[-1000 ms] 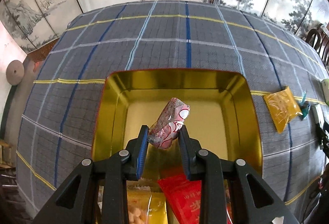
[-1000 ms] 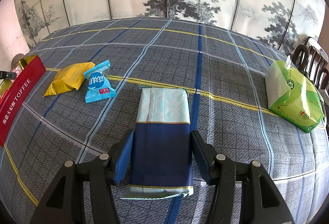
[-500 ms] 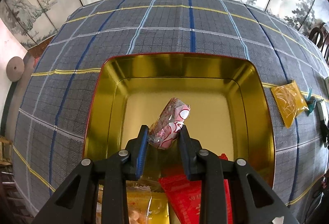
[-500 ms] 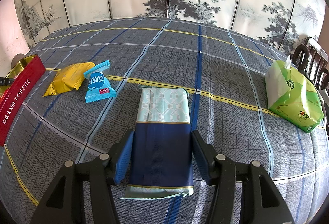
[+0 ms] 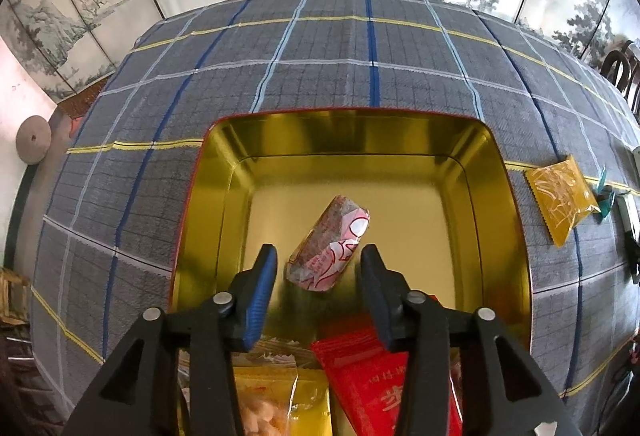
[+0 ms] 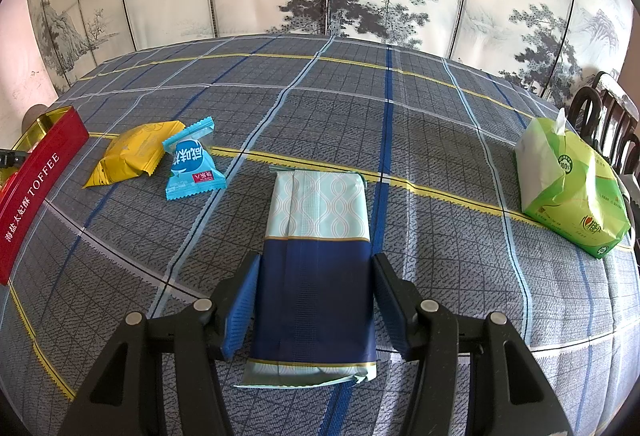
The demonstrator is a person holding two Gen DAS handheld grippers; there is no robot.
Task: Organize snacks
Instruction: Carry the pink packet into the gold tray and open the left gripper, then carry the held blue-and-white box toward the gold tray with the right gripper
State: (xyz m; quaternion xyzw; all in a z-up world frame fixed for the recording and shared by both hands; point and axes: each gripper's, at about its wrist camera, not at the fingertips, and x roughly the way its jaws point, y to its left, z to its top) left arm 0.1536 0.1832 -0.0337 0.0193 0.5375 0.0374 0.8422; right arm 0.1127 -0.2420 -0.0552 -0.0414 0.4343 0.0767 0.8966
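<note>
Painted screens with pine trees and mountains stand behind a table (image 6: pixel 420 140) covered in a grey checked cloth with blue and yellow lines. On it sits a red tin (image 5: pixel 508 236) with a gold inside and TOFFEE on its side. Over the tin, the left gripper (image 5: pixel 318 282) points steeply down; its jaws have just been opening and now stand apart on either side of a pink and white wrapped candy (image 5: pixel 330 246), with a gap showing at each pad. At the near end of the tin lie a red packet (image 5: pixel 372 380) and a clear and yellow packet (image 5: pixel 272 388). To the right of the tin, on the cloth, lies a yellow packet (image 6: pixel 134 152), with a light blue packet (image 6: pixel 192 162) just beside it. The right gripper (image 6: pixel 316 292) has its jaws on both sides of a dark blue and pale green pack (image 6: pixel 316 268) lying flat on the cloth; whether the pads press on it cannot be told. A green tissue pack (image 6: pixel 576 188) lies well apart at the right.
</note>
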